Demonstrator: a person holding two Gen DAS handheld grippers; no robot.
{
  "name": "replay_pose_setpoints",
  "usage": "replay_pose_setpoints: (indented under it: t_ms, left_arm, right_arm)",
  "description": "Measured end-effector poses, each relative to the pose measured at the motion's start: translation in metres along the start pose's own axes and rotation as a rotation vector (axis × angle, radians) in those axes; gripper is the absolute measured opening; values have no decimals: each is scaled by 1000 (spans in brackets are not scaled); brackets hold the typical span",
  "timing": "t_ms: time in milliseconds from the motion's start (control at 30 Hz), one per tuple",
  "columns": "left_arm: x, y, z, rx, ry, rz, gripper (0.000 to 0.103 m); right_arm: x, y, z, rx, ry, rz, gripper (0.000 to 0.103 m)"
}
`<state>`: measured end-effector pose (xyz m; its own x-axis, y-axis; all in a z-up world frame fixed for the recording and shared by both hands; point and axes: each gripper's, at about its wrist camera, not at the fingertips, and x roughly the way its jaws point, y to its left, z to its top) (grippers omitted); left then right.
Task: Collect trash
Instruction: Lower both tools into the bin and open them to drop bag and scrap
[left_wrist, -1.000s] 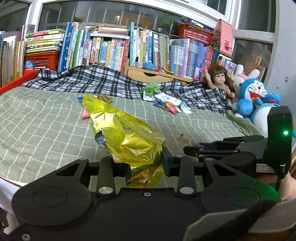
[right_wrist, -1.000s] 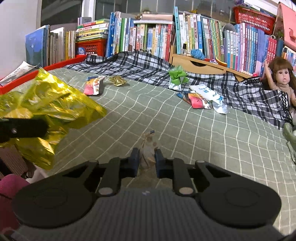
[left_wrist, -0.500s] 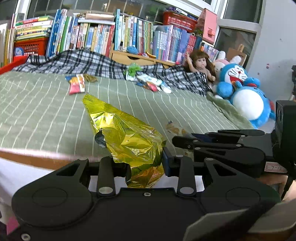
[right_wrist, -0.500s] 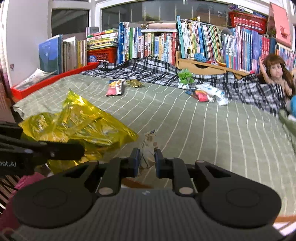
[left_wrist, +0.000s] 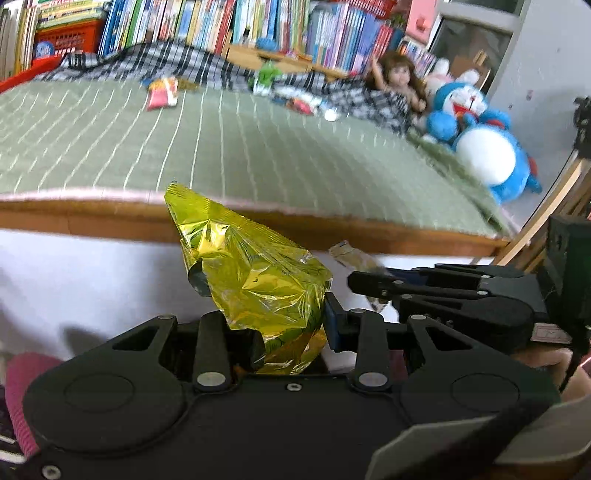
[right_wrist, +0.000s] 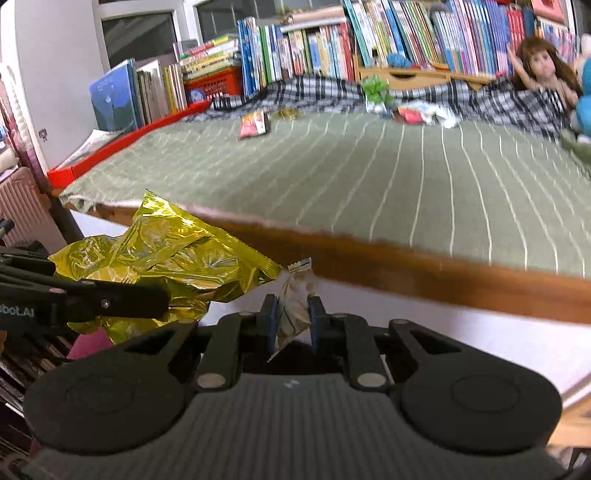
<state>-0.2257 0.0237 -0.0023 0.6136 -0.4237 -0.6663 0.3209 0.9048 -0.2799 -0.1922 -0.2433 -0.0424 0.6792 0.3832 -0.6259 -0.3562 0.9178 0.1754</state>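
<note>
In the lower middle of the left wrist view, the left gripper (left_wrist: 291, 325) has its fingers closed on a crumpled yellow foil bag (left_wrist: 255, 280), which stands up out of the jaws and leans toward the upper left of the frame. To the right of it in the same view the right gripper (left_wrist: 354, 282) reaches in from the right edge, with a small pale wrapper (left_wrist: 352, 254) sticking out at its tip. In the right wrist view that gripper sits at the lower middle, its blue pads (right_wrist: 269, 321) pinched narrow on the wrapper, whose top corner pokes up above the fingers. The foil bag fills the left middle of that frame, with a finger of the left gripper lying across its lower part.

Both grippers hang in front of the bed (right_wrist: 406, 273), below its brown wooden edge and before its white side panel. The green striped cover (left_wrist: 258, 147) spreads across the upper half of both views. Far back on it, toward the top, lie a red packet (right_wrist: 254, 124), a small gold wrapper (right_wrist: 286, 113), a green wrapper (right_wrist: 375, 90) and a cluster of mixed wrappers (right_wrist: 424, 112) beside a checked blanket (right_wrist: 325, 90). Behind stand rows of books (right_wrist: 314, 48). A doll (left_wrist: 397, 79) and a blue plush toy (left_wrist: 484, 147) sit at the upper right of the left view.
</note>
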Motion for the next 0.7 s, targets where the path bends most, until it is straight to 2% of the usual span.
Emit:
replay_pose_setpoints:
  t_ms: [400, 700]
  left_arm:
    - [59, 16, -28, -19, 197, 66, 32]
    - [84, 29, -40, -39, 293, 78, 33]
  right_arm:
    - [32, -12, -32, 73, 118, -8, 22]
    - [51, -12, -39, 77, 171, -5, 22]
